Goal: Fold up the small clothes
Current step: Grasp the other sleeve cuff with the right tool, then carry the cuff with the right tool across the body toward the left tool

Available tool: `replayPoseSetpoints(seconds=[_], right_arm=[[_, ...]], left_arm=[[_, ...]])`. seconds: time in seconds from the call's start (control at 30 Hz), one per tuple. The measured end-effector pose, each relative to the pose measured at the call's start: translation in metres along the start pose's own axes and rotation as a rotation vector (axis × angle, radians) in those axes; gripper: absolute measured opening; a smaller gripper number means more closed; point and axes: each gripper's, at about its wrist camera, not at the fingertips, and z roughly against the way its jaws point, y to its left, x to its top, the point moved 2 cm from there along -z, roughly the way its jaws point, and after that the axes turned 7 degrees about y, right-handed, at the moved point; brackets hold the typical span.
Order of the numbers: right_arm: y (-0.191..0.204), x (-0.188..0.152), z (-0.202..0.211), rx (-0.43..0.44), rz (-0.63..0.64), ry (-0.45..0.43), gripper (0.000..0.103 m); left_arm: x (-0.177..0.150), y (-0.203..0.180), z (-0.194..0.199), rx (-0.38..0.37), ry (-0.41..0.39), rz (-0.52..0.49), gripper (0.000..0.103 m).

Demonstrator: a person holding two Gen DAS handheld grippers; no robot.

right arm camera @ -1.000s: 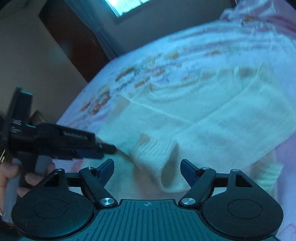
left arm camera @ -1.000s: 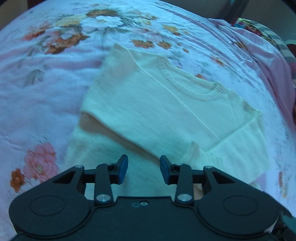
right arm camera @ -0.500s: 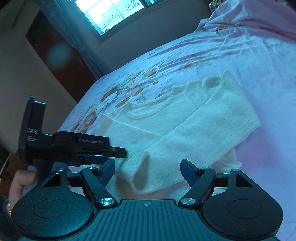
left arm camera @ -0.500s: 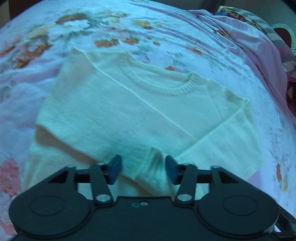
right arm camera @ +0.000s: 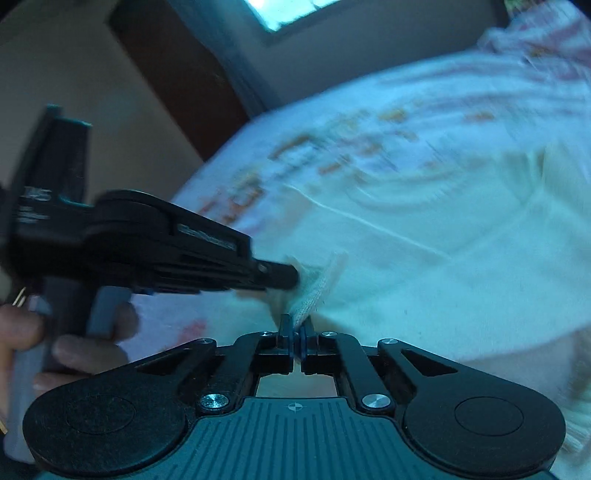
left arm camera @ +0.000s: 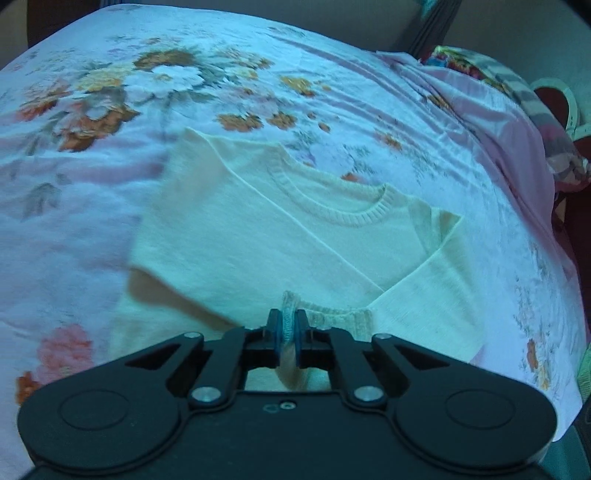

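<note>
A small cream knit sweater (left arm camera: pixel 258 240) lies on the flowered bedsheet, neck away from me, both sleeves folded in over its front. My left gripper (left arm camera: pixel 288 325) is shut on the ribbed cuff (left arm camera: pixel 332 317) of the folded sleeve at the near edge. In the right wrist view the sweater (right arm camera: pixel 443 240) is blurred. My right gripper (right arm camera: pixel 295 332) is shut on the same ribbed cuff (right arm camera: pixel 317 291), right beside the left gripper (right arm camera: pixel 280 275), which comes in from the left.
The pink and white flowered bedsheet (left arm camera: pixel 110 110) covers the bed. A pink cloth (left arm camera: pixel 498 122) and a patterned pillow (left arm camera: pixel 535 107) lie at the far right edge. A dark door (right arm camera: pixel 177 59) and a window (right arm camera: pixel 288 14) stand beyond the bed. A hand (right arm camera: pixel 74 350) holds the left gripper's handle.
Both grippers were open around the sleeve cuff; both have now closed on it. The right view has become blurred by motion.
</note>
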Motion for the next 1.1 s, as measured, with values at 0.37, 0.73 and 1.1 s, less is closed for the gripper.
replayPoseSetpoints(seconds=[0.37, 0.73, 1.1], right_arm=[[0.038, -0.047, -0.049, 0.021, 0.095, 0.177, 0.044], [0.073, -0.068, -0.061, 0.104, 0.232, 0.271, 0.047], [-0.021, -0.034, 0.01, -0.186, 0.039, -0.004, 0.047]], left_arm=[[-0.044, 0.088, 0.011, -0.076, 0.146, 0.242, 0.046], [-0.065, 0.091, 0.034, -0.072, 0.097, 0.269, 0.067], [-0.089, 0.084, 0.003, -0.021, 0.158, 0.231, 0.005]])
